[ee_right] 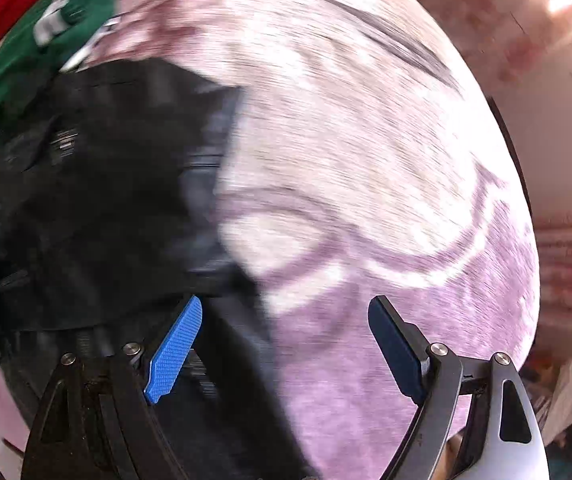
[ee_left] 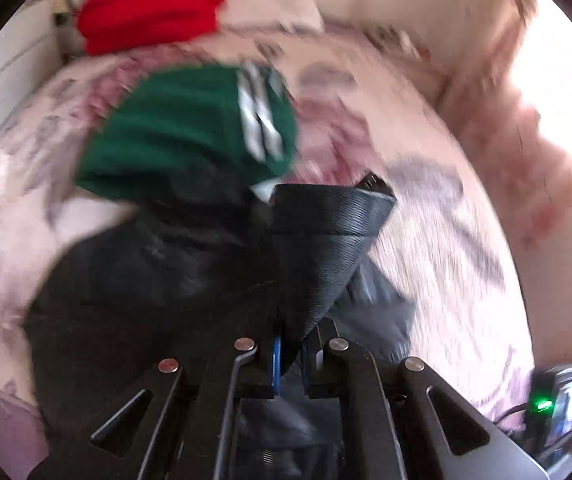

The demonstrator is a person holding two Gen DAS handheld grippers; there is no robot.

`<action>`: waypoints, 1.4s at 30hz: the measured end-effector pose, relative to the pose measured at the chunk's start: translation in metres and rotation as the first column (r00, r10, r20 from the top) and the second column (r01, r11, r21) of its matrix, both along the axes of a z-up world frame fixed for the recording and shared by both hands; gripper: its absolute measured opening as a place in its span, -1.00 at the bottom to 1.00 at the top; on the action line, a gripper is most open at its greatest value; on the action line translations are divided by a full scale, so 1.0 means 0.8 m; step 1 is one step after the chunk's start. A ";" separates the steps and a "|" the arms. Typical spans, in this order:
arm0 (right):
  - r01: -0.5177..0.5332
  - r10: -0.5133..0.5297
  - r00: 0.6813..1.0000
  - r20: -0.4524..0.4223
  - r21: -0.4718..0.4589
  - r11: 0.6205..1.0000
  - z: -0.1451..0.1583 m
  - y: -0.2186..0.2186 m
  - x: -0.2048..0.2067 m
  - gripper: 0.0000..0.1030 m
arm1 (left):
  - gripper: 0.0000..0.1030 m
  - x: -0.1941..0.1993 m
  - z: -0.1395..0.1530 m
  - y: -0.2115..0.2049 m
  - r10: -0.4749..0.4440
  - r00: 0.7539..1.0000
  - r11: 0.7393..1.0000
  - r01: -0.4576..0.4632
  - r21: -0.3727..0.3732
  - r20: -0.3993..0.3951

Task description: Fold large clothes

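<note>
A large black garment [ee_left: 158, 264] lies on a pink floral bedspread [ee_left: 438, 240]. My left gripper [ee_left: 292, 344] is shut on a fold of the black garment, which rises in a ribbed cone between its fingers. In the right wrist view the black garment [ee_right: 98, 200] fills the left half. My right gripper [ee_right: 286, 344] is open and empty, just above the garment's right edge; its blue left pad [ee_right: 174, 354] is over black cloth, its right pad [ee_right: 396, 354] over the bedspread [ee_right: 366, 160]. Both views are motion-blurred.
A folded green garment with white stripes [ee_left: 190, 132] lies beyond the black one, also seen in the right wrist view [ee_right: 46, 32]. A folded red garment [ee_left: 150, 4] sits at the bed's far end. A device with a green light [ee_left: 544, 404] is at lower right.
</note>
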State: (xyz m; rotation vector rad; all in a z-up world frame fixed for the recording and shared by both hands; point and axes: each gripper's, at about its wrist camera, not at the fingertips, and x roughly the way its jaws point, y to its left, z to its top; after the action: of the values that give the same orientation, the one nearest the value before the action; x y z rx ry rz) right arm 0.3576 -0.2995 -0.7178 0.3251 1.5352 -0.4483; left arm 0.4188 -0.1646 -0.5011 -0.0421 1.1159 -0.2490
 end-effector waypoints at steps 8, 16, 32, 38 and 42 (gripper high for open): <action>0.116 -0.123 0.992 0.021 0.214 0.970 -0.008 -0.101 -0.024 0.69 | 0.70 -0.026 -0.037 0.011 -0.078 0.967 0.990 0.047 -0.134 -0.242; 0.098 -0.196 0.969 0.151 0.493 0.864 0.013 -0.100 0.037 0.69 | 0.72 -0.065 -0.008 0.197 0.202 0.947 0.979 -0.194 0.055 -0.249; -0.119 0.092 0.987 0.130 0.223 0.967 0.006 -0.001 0.085 -0.98 | 0.77 0.028 -0.134 0.333 0.347 0.905 0.919 -0.277 0.280 -0.245; -0.074 0.066 0.997 0.039 0.242 0.967 -0.008 -0.001 0.089 -0.97 | 0.76 0.010 -0.099 0.334 0.313 0.924 0.924 -0.243 0.295 -0.219; -0.010 -0.016 0.995 0.094 0.274 0.962 0.026 -0.021 0.079 -0.63 | 0.76 -0.023 -0.073 0.350 0.351 0.916 0.915 -0.291 0.281 -0.193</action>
State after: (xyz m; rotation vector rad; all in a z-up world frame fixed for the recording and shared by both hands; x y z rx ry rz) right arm 0.4211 -0.3164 -0.6973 0.5564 1.5043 -0.2172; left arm 0.4008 0.1153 -0.5594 -0.0359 1.3544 0.2001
